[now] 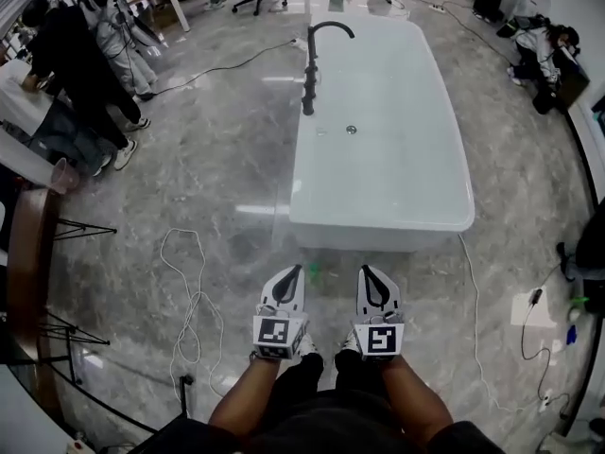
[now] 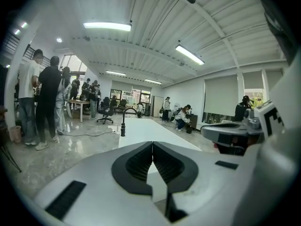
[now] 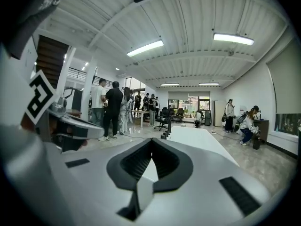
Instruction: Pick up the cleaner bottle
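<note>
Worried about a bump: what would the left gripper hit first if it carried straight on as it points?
Probably the near end of the white bathtub; the left gripper, jaws shut, points straight at it, though depth is hard to judge.

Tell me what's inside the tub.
Only a drain shows on the tub's white bottom; the rim hides its near inner wall.
</note>
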